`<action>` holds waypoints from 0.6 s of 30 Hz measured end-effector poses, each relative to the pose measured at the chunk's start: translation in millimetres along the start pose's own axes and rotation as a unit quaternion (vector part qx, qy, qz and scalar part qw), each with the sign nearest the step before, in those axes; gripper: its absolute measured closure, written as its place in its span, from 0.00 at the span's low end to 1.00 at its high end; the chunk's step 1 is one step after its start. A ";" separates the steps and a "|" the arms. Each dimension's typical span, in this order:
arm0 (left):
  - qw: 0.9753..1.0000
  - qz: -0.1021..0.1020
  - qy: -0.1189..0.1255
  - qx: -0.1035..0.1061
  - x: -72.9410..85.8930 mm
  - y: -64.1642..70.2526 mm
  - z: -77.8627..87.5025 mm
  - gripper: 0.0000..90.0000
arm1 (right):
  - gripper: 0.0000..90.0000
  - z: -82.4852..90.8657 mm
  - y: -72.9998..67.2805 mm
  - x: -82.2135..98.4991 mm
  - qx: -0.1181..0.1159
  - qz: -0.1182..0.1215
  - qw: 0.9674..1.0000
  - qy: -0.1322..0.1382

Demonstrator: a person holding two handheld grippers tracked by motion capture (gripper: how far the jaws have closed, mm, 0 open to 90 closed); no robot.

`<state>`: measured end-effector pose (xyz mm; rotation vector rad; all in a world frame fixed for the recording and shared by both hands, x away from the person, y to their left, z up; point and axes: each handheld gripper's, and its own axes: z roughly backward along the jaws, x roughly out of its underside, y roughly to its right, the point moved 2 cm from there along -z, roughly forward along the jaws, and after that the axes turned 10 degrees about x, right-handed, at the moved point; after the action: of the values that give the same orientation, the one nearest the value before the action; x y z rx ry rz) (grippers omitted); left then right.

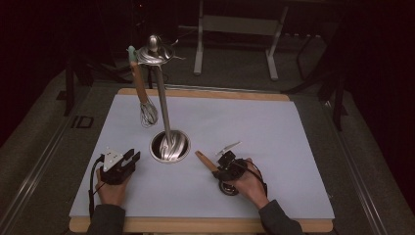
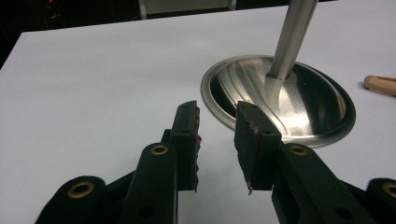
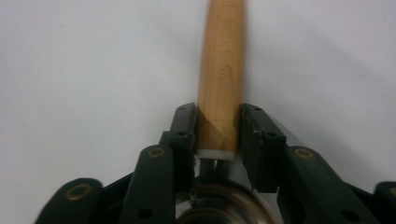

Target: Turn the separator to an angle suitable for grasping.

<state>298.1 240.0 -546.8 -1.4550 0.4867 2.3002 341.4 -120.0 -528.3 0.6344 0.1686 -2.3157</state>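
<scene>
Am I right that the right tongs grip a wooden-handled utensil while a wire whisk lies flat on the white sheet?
Not quite. In the high view the wooden-handled wire whisk hangs from the tall steel stand, not flat. The right tongs do grip the wooden-handled utensil.

Room: dim, dark beyond the worktop [image 1: 274, 127], which is the one bright area.
Light: from above; soft short shadows.
Glare: bright streaks on the steel base [image 2: 299, 100] and pole [image 1: 161, 98].
Focus: wooden handle [image 3: 220, 70] soft and blurred close up; jaws in the left gripper view sharp.
Grain: high view slightly noisy.
</scene>
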 end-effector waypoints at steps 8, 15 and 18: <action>1.000 0.000 0.001 -0.001 0.0 0.3 -0.2 0.77 | 0.67 -1.0 17.6 -2.6 -0.037 -0.014 0.999 -0.019; 1.000 -0.003 0.000 -0.003 0.0 0.7 -0.1 0.77 | 0.74 2.1 21.9 -4.5 -0.078 -0.042 0.996 -0.033; 1.000 -0.003 -0.001 -0.004 0.0 0.8 -0.3 0.77 | 0.78 1.9 22.0 -5.8 -0.086 -0.046 0.995 -0.038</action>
<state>298.0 239.2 -546.8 -1.4563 0.4733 2.3004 359.2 -133.1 -522.6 0.4604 0.3640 -2.3775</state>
